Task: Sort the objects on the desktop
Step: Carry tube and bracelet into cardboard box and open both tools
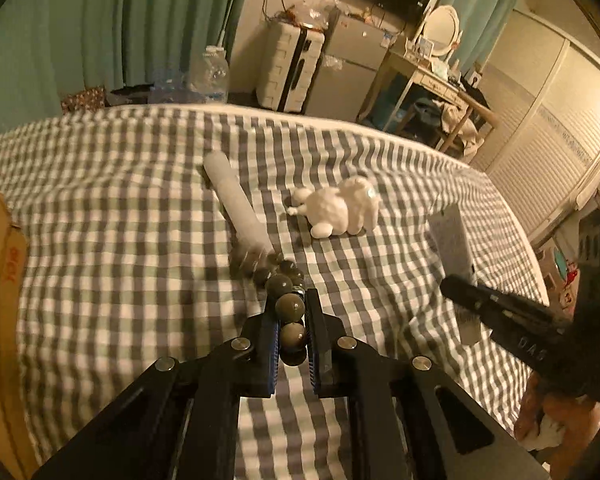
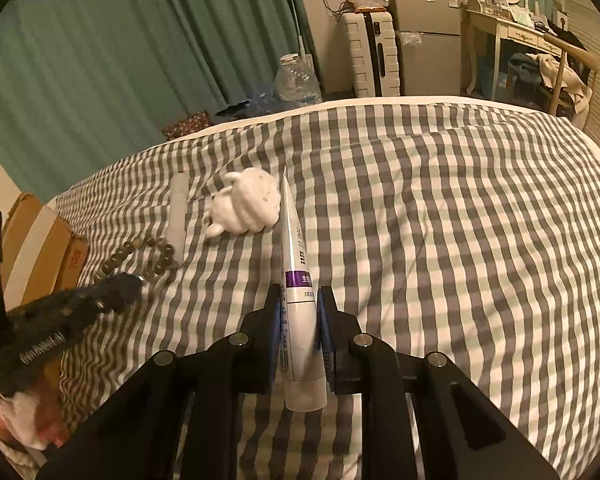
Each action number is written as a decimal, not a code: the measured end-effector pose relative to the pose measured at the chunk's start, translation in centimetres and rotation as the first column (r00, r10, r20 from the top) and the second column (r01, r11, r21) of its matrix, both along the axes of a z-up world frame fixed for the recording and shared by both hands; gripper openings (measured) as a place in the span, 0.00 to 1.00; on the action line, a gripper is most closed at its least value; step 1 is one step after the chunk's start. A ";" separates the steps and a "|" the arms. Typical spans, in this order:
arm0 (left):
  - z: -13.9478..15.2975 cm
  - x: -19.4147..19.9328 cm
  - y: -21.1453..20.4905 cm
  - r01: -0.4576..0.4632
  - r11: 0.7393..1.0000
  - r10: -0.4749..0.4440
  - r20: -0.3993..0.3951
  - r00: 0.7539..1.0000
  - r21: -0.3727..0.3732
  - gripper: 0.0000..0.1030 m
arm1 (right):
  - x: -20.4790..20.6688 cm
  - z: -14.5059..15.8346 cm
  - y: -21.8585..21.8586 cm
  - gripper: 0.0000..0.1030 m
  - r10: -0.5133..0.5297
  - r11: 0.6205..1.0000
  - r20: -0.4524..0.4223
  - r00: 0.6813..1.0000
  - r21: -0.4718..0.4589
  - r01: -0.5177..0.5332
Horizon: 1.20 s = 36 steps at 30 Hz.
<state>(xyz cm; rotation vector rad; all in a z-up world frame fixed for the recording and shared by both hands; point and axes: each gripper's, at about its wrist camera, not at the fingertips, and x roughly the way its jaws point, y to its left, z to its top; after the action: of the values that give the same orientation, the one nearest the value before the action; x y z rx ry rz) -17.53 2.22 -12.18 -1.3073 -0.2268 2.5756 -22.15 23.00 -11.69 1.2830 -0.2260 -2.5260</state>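
Now the beads [image 1: 290,308] sit pinched between the left tongs [image 1: 291,300], the loose end trailing ahead beside the stick [image 1: 236,200]; lift slowly so the strand clears it. Rightward, the right tongs [image 2: 299,312] clench the tube [image 2: 300,320], just past the rabbit [image 2: 248,204].

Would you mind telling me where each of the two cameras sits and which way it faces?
Left wrist view: sits on the left gripper, looking down along its fingers across the checked bedspread; the gripper is shut on a bead bracelet, and the right gripper shows at the right edge.
Right wrist view: sits on the right gripper, shut on a white tube, facing the same bed; the left gripper shows at left.
Shared: bedspread, white figurine, bracelet, cardboard box, suitcase.
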 end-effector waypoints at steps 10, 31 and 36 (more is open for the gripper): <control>5.4 4.3 -1.6 -0.018 1.000 0.017 -0.071 0.997 -0.019 0.11 | 6.0 2.5 -1.3 0.17 0.031 0.999 -0.036 0.999 -0.012 -0.032; 16.2 12.4 -6.2 -0.010 0.999 0.003 -0.215 0.977 -0.031 0.11 | 17.0 13.4 -11.3 0.16 0.213 0.974 -0.194 0.958 0.122 -0.192; 18.7 13.9 -10.2 -0.046 0.998 0.037 -0.242 0.970 -0.032 0.11 | 18.5 16.0 -15.1 0.16 0.286 0.957 -0.228 0.931 0.120 -0.265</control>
<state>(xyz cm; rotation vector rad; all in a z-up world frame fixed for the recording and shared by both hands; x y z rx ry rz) -3.59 -7.93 6.57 -0.9967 -0.1634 2.7551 -3.67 7.86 4.34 0.9434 0.1139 -2.4374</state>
